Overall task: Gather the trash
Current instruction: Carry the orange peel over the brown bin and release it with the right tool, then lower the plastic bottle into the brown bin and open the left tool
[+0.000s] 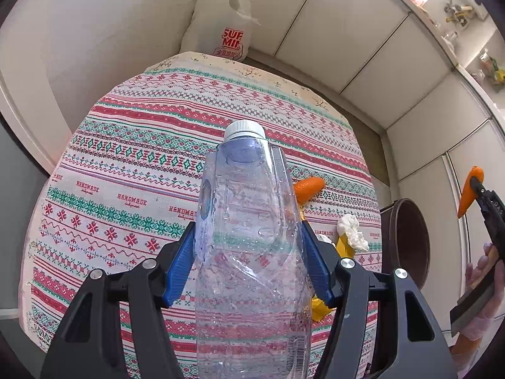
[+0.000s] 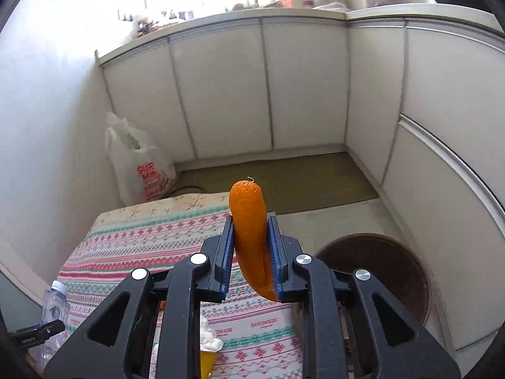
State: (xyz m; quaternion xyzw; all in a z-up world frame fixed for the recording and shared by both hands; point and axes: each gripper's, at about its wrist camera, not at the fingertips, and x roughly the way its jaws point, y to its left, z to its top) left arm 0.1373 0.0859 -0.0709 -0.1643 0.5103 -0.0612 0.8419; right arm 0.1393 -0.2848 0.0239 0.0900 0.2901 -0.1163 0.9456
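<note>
1. Right wrist view: our right gripper [image 2: 249,252] is clamped on a curved strip of orange peel [image 2: 249,221], the blue pads [image 2: 225,259] pressing its sides about halfway along. The peel is held up in the air, above the right edge of the tabletop [image 2: 132,240] and just beside the brown bin [image 2: 388,271] on the floor.
2. We judge the peel light, limp and a little leathery. It bends under a pinch, so a hold across the middle of its width, as here, suits it; a hold at a tip would let it droop or slip.
3. Left wrist view: our left gripper [image 1: 249,252] grips a clear plastic bottle [image 1: 249,237] around the body, cap [image 1: 244,129] pointing away from us, over the middle of the tabletop.
4. The bottle looks empty apart from droplets, so we expect it to be light, thin-walled and slick. It dents under a hard squeeze; the waist below the shoulder seems the surest place to hold.
5. Farther out, near the right edge of the tabletop, lie a second piece of peel [image 1: 309,188], a crumpled tissue [image 1: 352,232] and a yellow wrapper [image 1: 344,246], all soft and light, best pinched at a raised fold.
6. A white shopping bag [image 1: 221,28] stands on the floor past the far edge.
</note>
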